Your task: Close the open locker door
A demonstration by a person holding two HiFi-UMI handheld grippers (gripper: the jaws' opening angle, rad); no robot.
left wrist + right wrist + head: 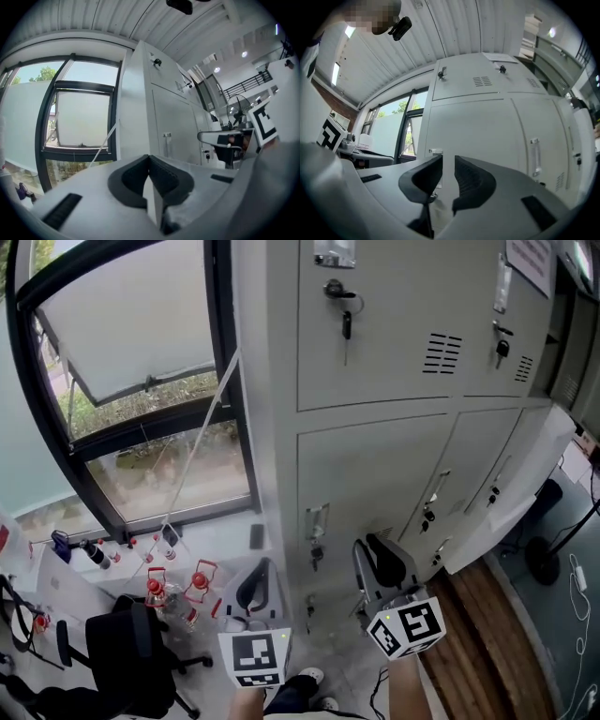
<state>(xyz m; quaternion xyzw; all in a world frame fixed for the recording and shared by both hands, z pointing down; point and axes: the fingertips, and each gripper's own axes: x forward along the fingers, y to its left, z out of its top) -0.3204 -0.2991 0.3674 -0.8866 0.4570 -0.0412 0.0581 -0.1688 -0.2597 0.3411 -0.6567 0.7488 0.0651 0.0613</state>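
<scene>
Window: a dark-framed window [141,343] fills the left of the head view, its upper sash tilted open, with greenery outside.
Office chair: a black office chair [131,657] stands on the pale floor below the window.
Bottles: a few clear bottles [178,589] with red fittings stand on the floor just right of the chair.
Left tool: the left tool [255,594] is held low in front of the left edge of the locker bank, its marker cube [255,657] nearest the camera. In the left gripper view the left tool [149,161] has its dark pads pressed together at the tips with nothing between them.
Locker bank: a grey locker bank [375,362] fills the middle. A key [345,324] hangs from the lock of an upper door.
Right tool: the right tool [380,566] is to the right of the left one, facing the closed lower doors and clear of them. In the right gripper view the right tool [448,165] shows a narrow gap between its pads and holds nothing.
Open locker door: the open locker door [539,474] stands swung out from the lower row at the right end of the bank, well apart from both tools, above the wooden floor [478,634].
</scene>
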